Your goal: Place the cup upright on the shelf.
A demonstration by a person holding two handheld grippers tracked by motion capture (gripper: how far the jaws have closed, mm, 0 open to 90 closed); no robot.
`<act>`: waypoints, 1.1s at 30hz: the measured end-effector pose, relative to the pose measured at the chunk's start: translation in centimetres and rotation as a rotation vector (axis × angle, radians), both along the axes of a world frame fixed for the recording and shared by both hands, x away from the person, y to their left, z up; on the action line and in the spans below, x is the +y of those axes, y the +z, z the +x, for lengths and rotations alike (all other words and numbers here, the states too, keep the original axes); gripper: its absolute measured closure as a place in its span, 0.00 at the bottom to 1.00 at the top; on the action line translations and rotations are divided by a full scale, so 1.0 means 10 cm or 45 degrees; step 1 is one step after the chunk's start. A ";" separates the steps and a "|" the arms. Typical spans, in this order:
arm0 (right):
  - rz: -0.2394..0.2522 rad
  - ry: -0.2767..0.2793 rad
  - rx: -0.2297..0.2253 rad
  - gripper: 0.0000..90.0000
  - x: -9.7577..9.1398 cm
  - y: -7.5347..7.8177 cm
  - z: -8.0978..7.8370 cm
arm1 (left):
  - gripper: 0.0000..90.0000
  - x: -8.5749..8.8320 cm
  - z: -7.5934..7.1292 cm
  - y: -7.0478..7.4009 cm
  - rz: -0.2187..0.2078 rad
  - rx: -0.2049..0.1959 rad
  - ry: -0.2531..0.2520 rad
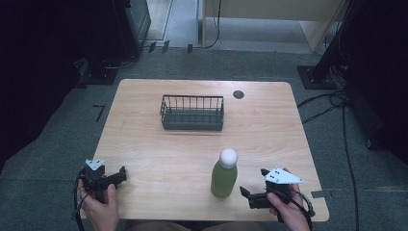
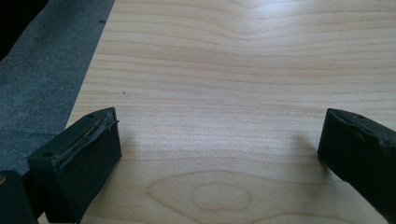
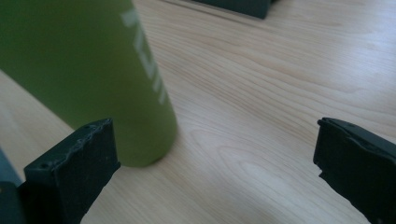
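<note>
At the bottom of the high view, the left gripper [image 1: 120, 172] and right gripper [image 1: 244, 191] are resting low over the table [image 1: 144, 144], each with jaws spread wide and gripping nothing. The green bottle [image 1: 224, 178], capped in white, is standing upright at lower centre, just left of the right gripper; in the right gripper view it is rising beyond the left jaw, its top cut off and its white lettering unreadable. Farther back, at upper centre, the dark wire basket [image 1: 192, 113] is sitting with no visible contents. A small dark disc [image 1: 238, 94] is lying beyond it.
</note>
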State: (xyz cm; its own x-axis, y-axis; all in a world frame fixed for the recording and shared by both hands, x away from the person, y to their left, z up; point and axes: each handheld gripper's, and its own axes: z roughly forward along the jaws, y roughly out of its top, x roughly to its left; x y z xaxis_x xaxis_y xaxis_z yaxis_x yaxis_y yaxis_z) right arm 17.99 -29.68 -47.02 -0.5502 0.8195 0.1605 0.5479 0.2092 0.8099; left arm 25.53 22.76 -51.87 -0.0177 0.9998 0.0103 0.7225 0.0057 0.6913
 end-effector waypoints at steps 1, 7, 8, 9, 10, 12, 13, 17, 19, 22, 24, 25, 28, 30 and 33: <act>0.010 0.012 -0.006 0.00 0.02 0.02 -0.01 | 0.00 0.00 0.00 0.00 0.000 0.000 0.000; 0.065 0.081 -0.023 0.00 0.09 0.09 -0.04 | 0.00 0.00 0.00 0.00 0.000 0.000 0.000; 0.074 0.088 -0.023 0.00 0.10 0.10 -0.05 | 0.00 0.00 0.00 0.00 0.000 0.000 0.000; 0.080 0.097 -0.026 0.00 0.11 0.11 -0.05 | 0.00 0.00 0.00 0.00 0.000 0.000 0.000; 0.080 0.097 -0.026 0.00 0.11 0.11 -0.05 | 0.00 0.00 0.00 0.00 0.000 0.000 0.000; 0.105 0.128 -0.036 0.02 0.15 0.14 -0.07 | 0.00 0.00 0.00 0.00 0.000 0.000 0.000; 0.110 0.135 -0.039 0.02 0.16 0.14 -0.08 | 0.00 0.00 0.00 0.00 0.000 0.000 0.000; 0.127 0.154 -0.052 0.04 0.23 0.18 -0.09 | 0.00 0.00 0.00 0.00 0.000 0.000 0.000; 0.134 0.158 -0.052 0.04 0.25 0.19 -0.09 | 0.00 0.00 0.00 0.00 0.000 0.000 0.000; 0.142 0.186 -0.059 0.04 0.32 0.21 -0.08 | 0.00 0.00 0.00 0.00 0.000 0.000 0.000; 0.140 0.192 -0.059 0.04 0.37 0.21 -0.07 | 0.00 0.00 0.00 0.00 0.000 0.000 0.000; 0.142 0.194 -0.062 0.04 0.42 0.21 -0.07 | 0.00 0.00 0.00 0.00 0.000 0.000 0.000; 0.148 0.179 -0.062 0.04 0.47 0.21 -0.05 | 0.00 0.00 0.00 0.00 0.000 0.000 0.000; 0.149 0.165 -0.059 0.04 0.48 0.21 -0.05 | 0.00 0.00 0.00 0.00 0.000 0.000 0.000; 0.159 0.124 -0.068 0.05 0.55 0.21 -0.03 | 0.00 0.00 0.00 0.00 0.000 0.000 0.000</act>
State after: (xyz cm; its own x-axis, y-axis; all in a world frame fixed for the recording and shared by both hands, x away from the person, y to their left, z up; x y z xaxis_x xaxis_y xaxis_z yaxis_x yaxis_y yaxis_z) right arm 17.67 -24.23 -44.94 -0.6365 0.7374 0.2259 0.4853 0.1553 0.8604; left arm 25.54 22.76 -51.87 -0.0177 0.9998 0.0104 0.7226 0.0056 0.6913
